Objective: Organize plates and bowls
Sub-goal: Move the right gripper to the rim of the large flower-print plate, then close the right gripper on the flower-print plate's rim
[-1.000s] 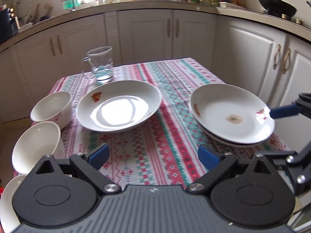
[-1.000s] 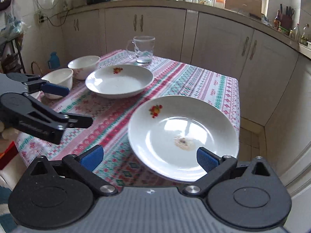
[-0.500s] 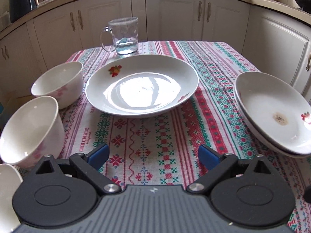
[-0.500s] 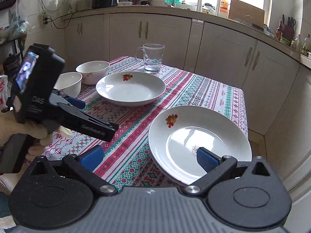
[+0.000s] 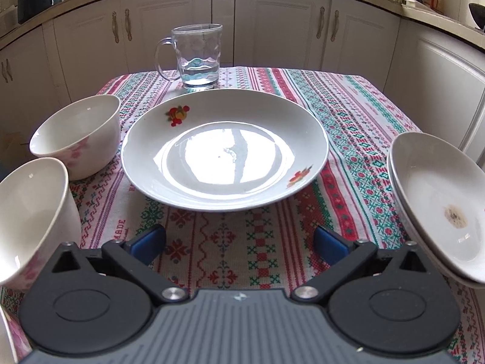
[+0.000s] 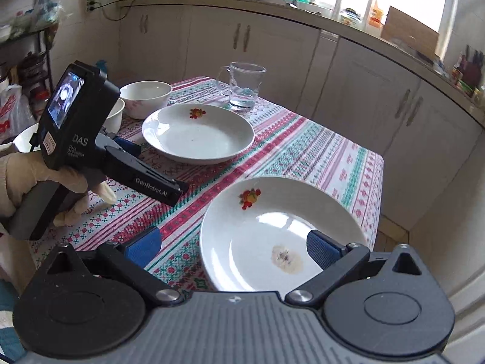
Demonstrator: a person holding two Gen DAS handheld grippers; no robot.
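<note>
White china is what I'm sorting: my left gripper, jaws opening with only cloth between them, faces the single plate mid-table, likely to carry it to the stacked plates. My right gripper gapes wide over that stack, holding nothing.

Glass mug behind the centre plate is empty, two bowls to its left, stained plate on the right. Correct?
Not quite: the glass mug holds a little water at the bottom, clear in the left wrist view. The rest stands: centre plate, two bowls left, stained plate right.
</note>
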